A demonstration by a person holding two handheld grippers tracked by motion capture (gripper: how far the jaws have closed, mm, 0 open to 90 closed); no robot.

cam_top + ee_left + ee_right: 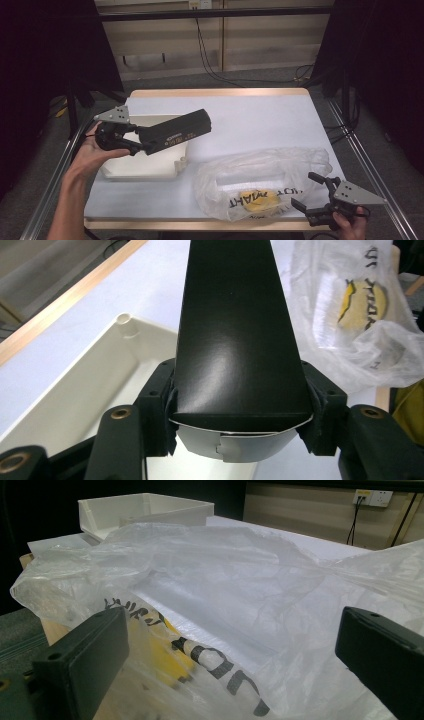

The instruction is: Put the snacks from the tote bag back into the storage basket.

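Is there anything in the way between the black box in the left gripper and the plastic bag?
Nothing visible. The left gripper holds the black box above the white tray, and only bare table lies between it and the plastic bag.

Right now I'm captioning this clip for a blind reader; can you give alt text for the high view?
The left hand-held gripper holds a long black box above a white tray on a pale table. At the near right, the right hand-held gripper sits open beside a crumpled clear plastic bag.
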